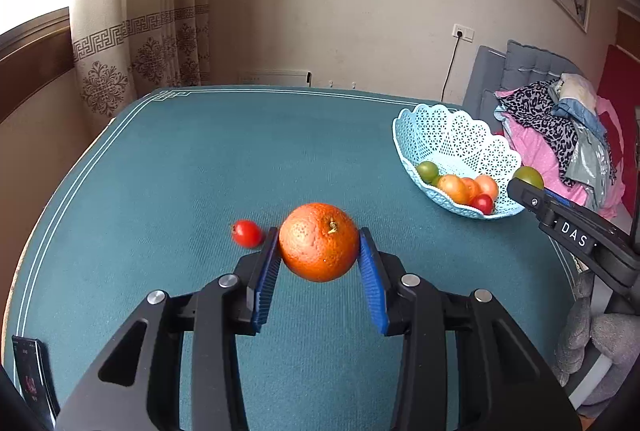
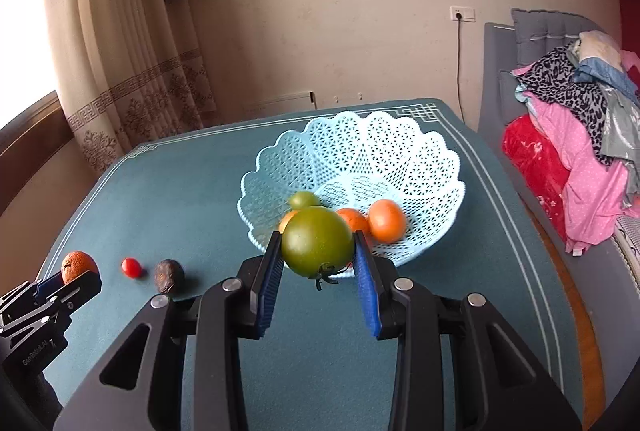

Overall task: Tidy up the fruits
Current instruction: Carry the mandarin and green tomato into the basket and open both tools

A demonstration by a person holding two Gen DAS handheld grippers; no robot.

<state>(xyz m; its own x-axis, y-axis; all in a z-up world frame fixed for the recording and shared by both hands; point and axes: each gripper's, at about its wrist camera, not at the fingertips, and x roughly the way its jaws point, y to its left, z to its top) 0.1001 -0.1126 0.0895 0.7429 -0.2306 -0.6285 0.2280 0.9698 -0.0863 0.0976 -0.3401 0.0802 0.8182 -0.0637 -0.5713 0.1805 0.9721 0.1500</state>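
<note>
My left gripper is shut on a large orange and holds it above the teal table. A small red tomato lies just left of it. My right gripper is shut on a green tomato, in front of the near rim of the light blue lattice basket. The basket holds orange, green and red fruits. In the right wrist view, the red tomato and a dark wrinkled fruit lie on the table beside the left gripper's orange.
A grey sofa with a pile of clothes stands right of the table. A curtain and window are at the far left. A dark device lies at the table's near left corner. A wall socket with cable is behind.
</note>
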